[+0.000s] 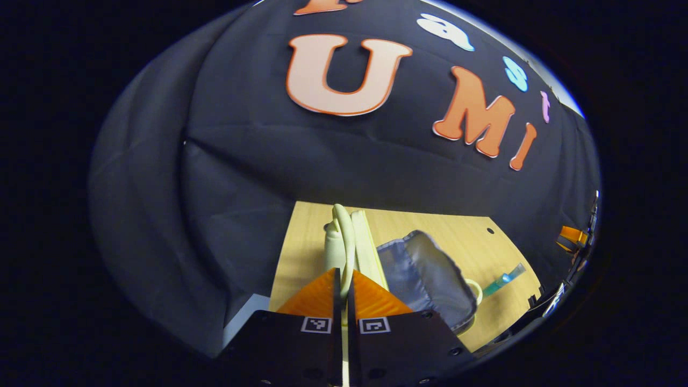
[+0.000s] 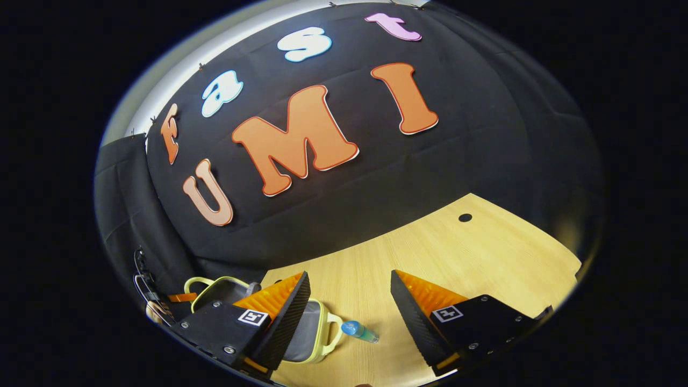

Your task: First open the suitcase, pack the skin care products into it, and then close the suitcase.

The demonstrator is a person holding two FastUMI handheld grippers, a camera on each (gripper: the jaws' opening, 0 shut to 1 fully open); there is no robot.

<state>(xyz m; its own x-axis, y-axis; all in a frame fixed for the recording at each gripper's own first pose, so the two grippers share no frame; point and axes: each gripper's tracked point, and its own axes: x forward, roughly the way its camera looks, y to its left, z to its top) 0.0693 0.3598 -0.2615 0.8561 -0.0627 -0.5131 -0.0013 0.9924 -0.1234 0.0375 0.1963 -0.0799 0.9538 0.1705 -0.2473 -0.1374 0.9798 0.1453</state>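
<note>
On the table [image 2: 484, 252] the suitcase [image 1: 424, 274] lay open, its lid [image 1: 349, 236] upright; I judged the shell light and stiff. My left gripper [image 1: 344, 293] pinched the lid's rim. The bottle [image 2: 359, 331], probably light and slippery, lay beside the case, below my right gripper [image 2: 349, 301], jaws spread, empty.

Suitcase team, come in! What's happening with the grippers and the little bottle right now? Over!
Left gripper shut on suitcase lid, case open. Right gripper open above the table. Bottle lies beside the suitcase, not packed. Nothing in the way.
</note>
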